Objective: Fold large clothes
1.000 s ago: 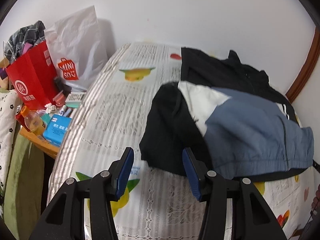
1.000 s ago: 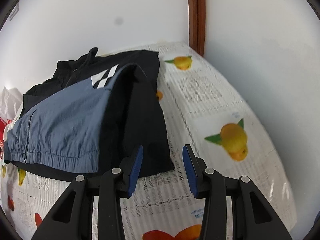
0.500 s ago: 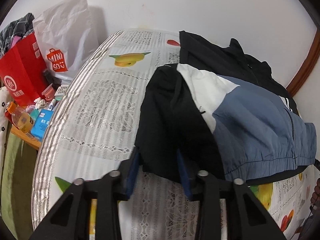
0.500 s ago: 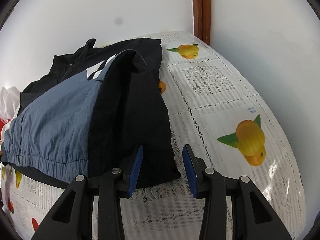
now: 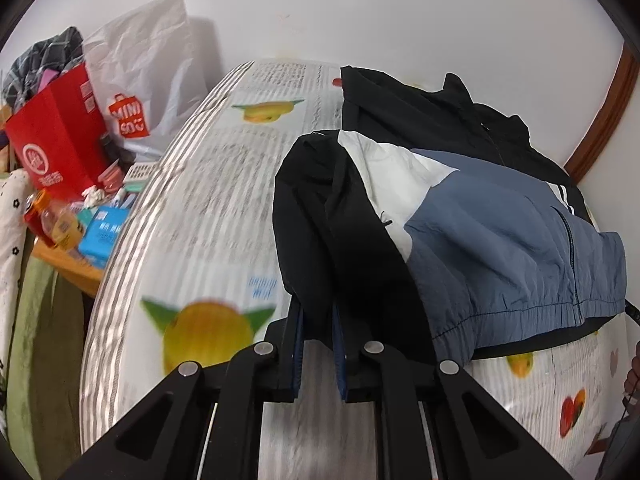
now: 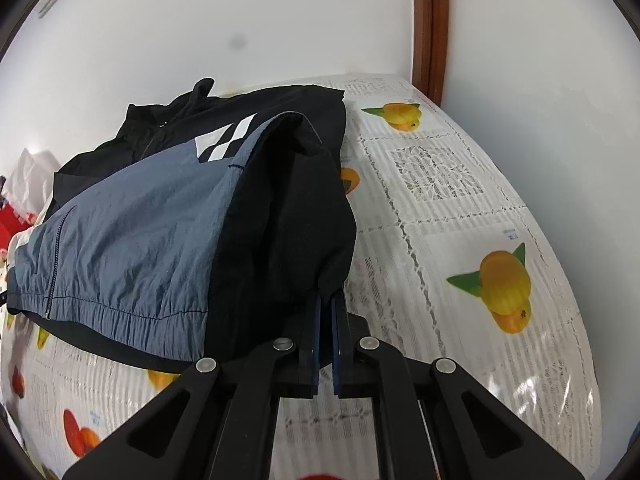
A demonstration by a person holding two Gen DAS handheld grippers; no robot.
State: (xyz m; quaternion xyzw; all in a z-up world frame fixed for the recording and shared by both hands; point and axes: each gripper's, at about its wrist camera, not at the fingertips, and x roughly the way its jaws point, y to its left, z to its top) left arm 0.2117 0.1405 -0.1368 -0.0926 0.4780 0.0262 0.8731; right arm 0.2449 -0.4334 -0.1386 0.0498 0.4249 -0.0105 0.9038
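**Both grippers clamped on jacket hem corners – fold about to start**

Jacket [image 5: 500, 232] (black w/ blue front panel, white patch) lies zip-side up on the desk [image 5: 208, 216], which has a fruit-print lace cover; collar is toward the far wall, hem toward the cameras. Both sleeves already look tucked in along the sides.

Left gripper [image 5: 318, 332]: jaws have just been closing, now nearly together, w/ a thick bunch of black fabric pinched between the blue pads at the jacket's near-left corner. Right gripper [image 6: 325, 328]: also just closed, pads almost touching, w/ a thin edge of black fabric caught at the near-right corner. In both views the cloth rises slightly into the jaws, so each grip reads as taken.

Step in hand, as judged: grasp done at the 2 hem corners, bottom-to-top fold is next. Next move prob. calls for lifting both corners together, keeping them level and the hem taut btwn them, then carrying it over toward the collar and laying it flat before letting go. Right grip looks shallow – may slip if pulled hard. Left has more layers, so the sleeve could drag out.

Red bag [image 5: 56, 140], white shopping bag [image 5: 148, 80] and small clutter sit off the desk's left side, well apart from the jacket.
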